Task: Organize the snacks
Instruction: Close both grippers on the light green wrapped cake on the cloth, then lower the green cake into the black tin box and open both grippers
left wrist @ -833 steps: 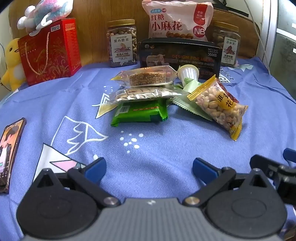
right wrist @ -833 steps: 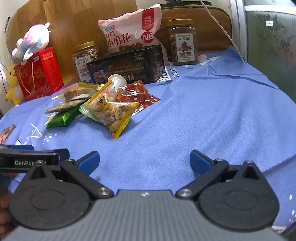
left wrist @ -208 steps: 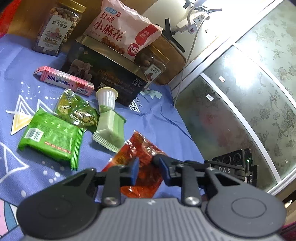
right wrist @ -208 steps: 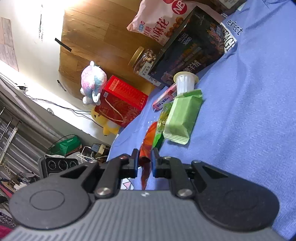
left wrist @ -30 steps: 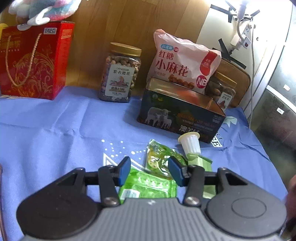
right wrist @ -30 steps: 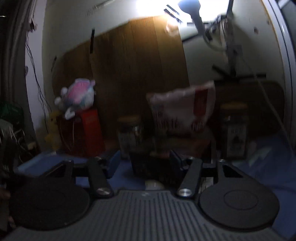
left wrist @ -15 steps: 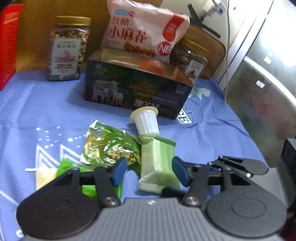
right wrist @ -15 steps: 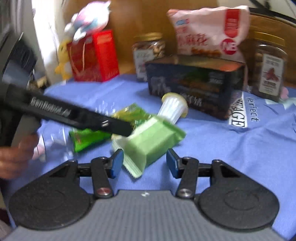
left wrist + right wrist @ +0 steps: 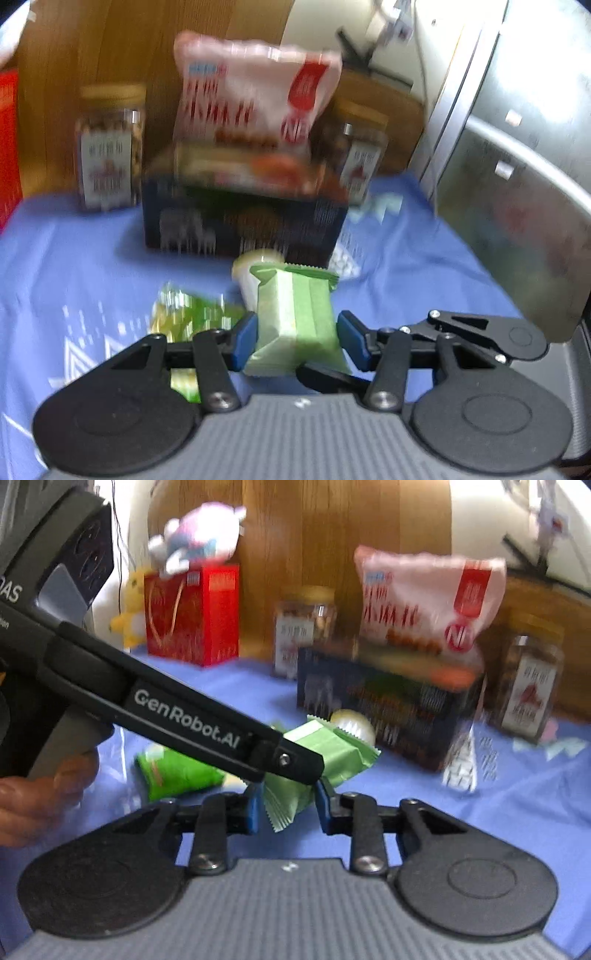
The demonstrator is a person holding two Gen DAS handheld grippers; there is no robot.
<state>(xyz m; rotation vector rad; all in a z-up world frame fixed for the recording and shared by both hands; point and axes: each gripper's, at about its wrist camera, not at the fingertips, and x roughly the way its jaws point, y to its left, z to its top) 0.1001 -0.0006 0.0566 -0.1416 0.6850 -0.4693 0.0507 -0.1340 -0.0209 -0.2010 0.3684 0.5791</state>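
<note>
A light green snack packet (image 9: 295, 314) stands tilted between the blue pads of my left gripper (image 9: 297, 341). Those jaws are closing, and both pads press its sides. In the right wrist view the packet's (image 9: 332, 753) crimped near end sits between the pads of my right gripper (image 9: 287, 806). These jaws are closing too, with a sliver of gap on the left side. A finger of the left gripper (image 9: 288, 762) crosses over the packet. A finger of the right gripper (image 9: 325, 376) shows under the packet. Both views are blurred.
A white jelly cup (image 9: 255, 266) stands behind the packet, a yellow-green bag (image 9: 184, 314) lies to its left, and a darker green pack (image 9: 173, 771) is nearby. The dark tin box (image 9: 240, 229) holds snacks. Behind it are a pink bag (image 9: 255, 99), two jars and a red gift box (image 9: 192, 613). A hand (image 9: 33, 805) is at the left.
Both grippers have come in on the light green packet and their jaws have narrowed. It lay flat on the cloth before. Now it is tilted up between the left pads.
</note>
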